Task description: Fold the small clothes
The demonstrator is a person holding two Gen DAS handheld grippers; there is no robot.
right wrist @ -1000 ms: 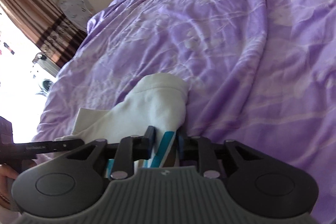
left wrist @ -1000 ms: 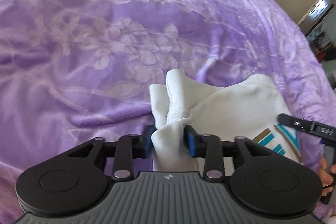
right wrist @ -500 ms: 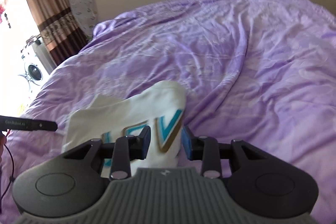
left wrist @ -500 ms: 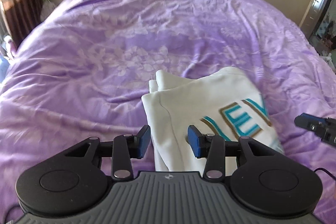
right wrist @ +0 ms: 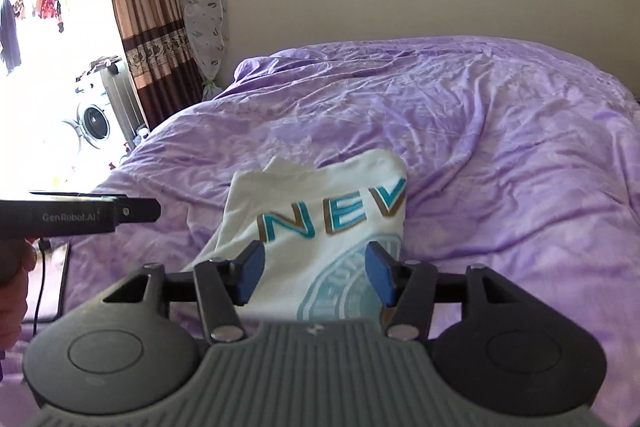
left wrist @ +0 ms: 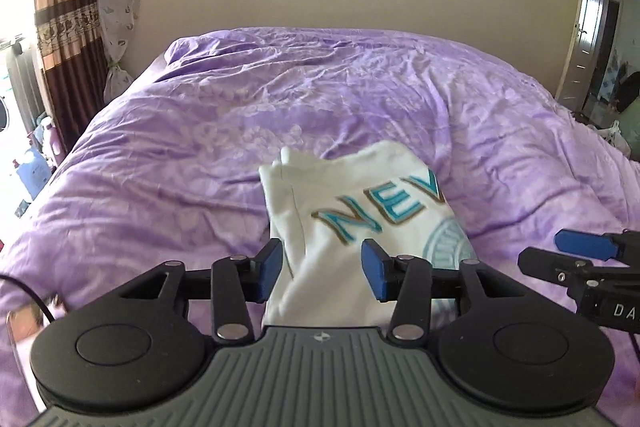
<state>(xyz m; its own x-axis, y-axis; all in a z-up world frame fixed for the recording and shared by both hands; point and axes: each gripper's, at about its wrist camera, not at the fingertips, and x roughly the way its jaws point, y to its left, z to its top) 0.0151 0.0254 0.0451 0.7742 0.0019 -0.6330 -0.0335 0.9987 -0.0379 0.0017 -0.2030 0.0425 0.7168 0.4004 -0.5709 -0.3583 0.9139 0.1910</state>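
Folded white shirt on the purple bed, both tongs spread and empty.

The white shirt [left wrist: 360, 223] lies folded in the lower centre of the frame on the purple bedcover [left wrist: 200, 155], with the teal letters "NEV" facing up. The left tongs [left wrist: 321, 270] are opening; the shirt appears behind the gap, with neither pad pressing on it. The right tongs [right wrist: 316, 274] are also opening, above the shirt's printed round emblem, gripping nothing. In the right wrist view, the left tongs enter from the left edge, held by a hand [right wrist: 14, 267].

White, teal-lettered shirt [left wrist: 352, 223]; purple floral bedspread [left wrist: 200, 163].
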